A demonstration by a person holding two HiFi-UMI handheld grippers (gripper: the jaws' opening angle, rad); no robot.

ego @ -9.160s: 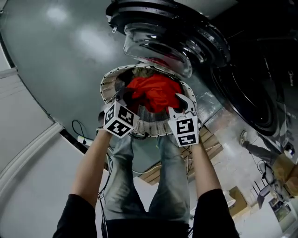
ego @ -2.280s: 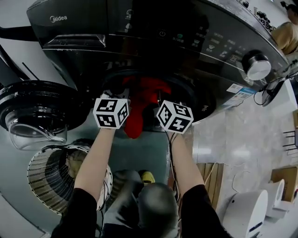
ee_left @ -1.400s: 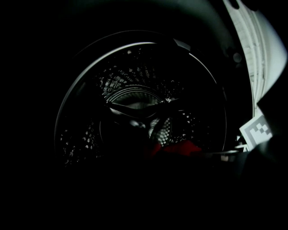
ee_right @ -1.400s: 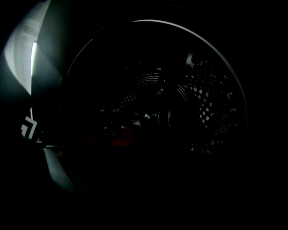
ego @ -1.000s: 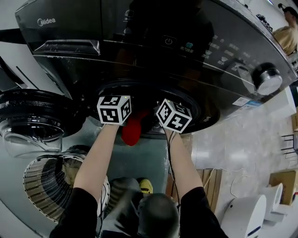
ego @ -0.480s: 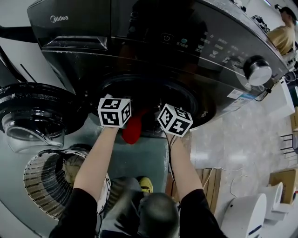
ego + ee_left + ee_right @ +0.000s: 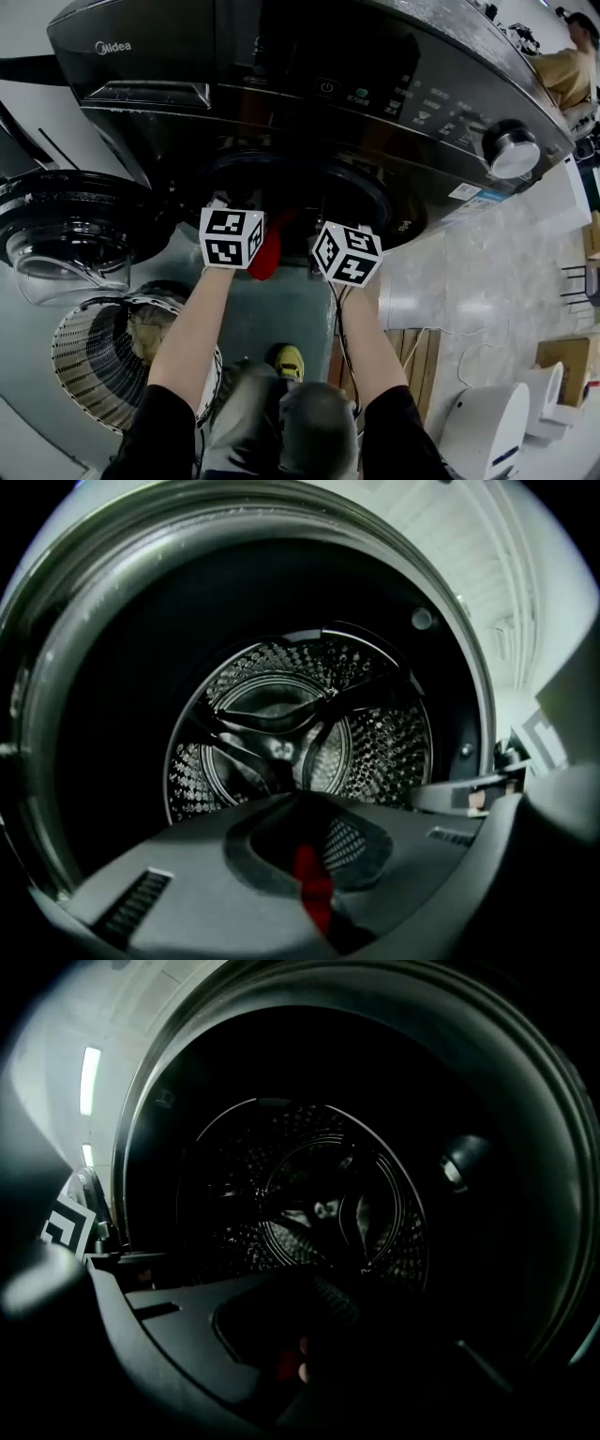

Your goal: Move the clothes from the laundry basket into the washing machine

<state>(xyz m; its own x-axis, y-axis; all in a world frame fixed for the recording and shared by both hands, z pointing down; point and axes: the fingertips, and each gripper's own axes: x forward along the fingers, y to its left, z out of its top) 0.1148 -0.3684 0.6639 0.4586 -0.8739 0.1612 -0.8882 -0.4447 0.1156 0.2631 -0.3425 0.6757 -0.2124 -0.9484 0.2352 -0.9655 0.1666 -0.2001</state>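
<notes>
Washing machine (image 7: 281,84): dark front-loader filling the upper head view. Its door (image 7: 66,225) is swung open at 9 o'clock and the drum (image 7: 300,733) is exposed.

Laundry basket (image 7: 89,366): on the floor at 7–8 o'clock, with a tan garment (image 7: 150,333) left inside.

Red garment (image 7: 267,255): at the 6 o'clock lip of the drum mouth, between the two marker cubes. A tail hangs out over the sill, so it is not fully loaded.

Left gripper (image 7: 305,803): aimed into the drum. Its fingers have just been closing and are now clenched together. A red sliver shows in the slot beneath them, which I judge to be cloth hanging below rather than a held fold.

Right gripper (image 7: 309,1283): same attitude, fingers just closed and clenched. The view is dark, with a faint red patch low down.

Step in hand (judgement): finishing the deposit of the red garment.

Next move: push the dangling tail past the sill into the drum. Then swing down toward 7 o'clock, part the fingers and take the tan garment.
</notes>
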